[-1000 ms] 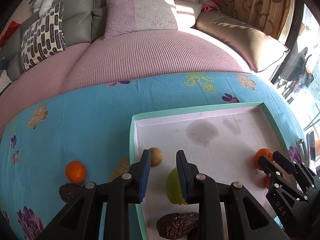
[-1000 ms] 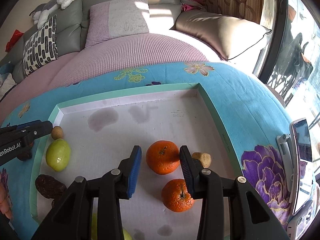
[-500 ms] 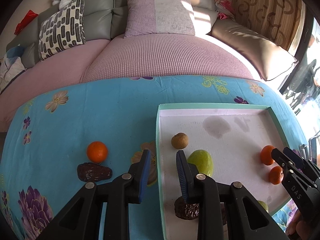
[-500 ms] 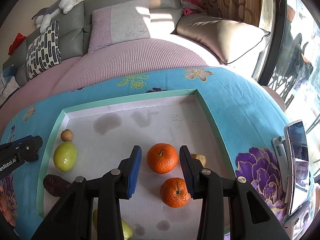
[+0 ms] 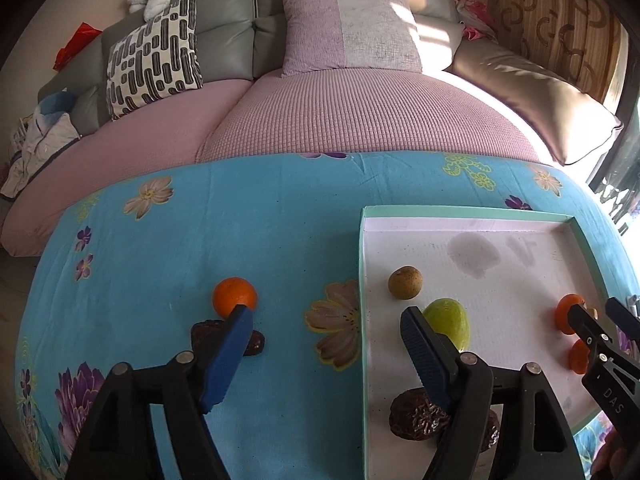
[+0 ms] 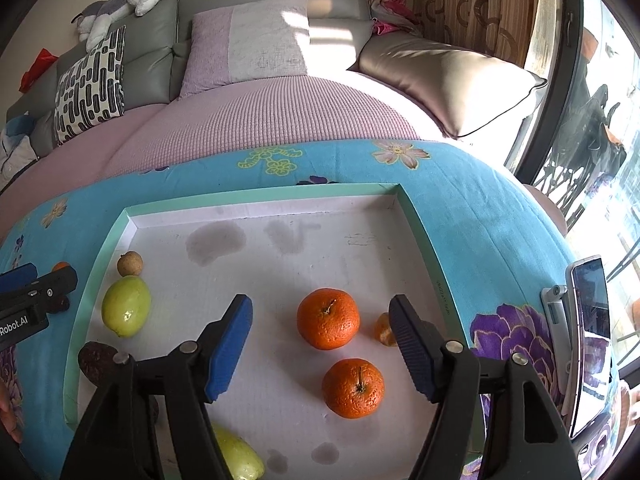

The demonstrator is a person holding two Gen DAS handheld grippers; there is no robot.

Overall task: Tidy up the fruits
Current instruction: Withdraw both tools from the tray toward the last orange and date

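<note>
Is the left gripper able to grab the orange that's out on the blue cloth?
Probably yes. The left gripper is open and empty, and the orange sits just beyond its left finger; only a dark dried fruit lies close by.

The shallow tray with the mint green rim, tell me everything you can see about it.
The shallow tray with the mint green rim is a rectangular, card-like box with a white floor marked by grey stains. It lies flat on the blue flowered cloth. Inside lie two oranges apart from each other, a peeled segment, a yellow-green fruit, a small brown round fruit, a dark wrinkled fruit and another green one near the front. Both grippers hover open; neither touches it.
</note>
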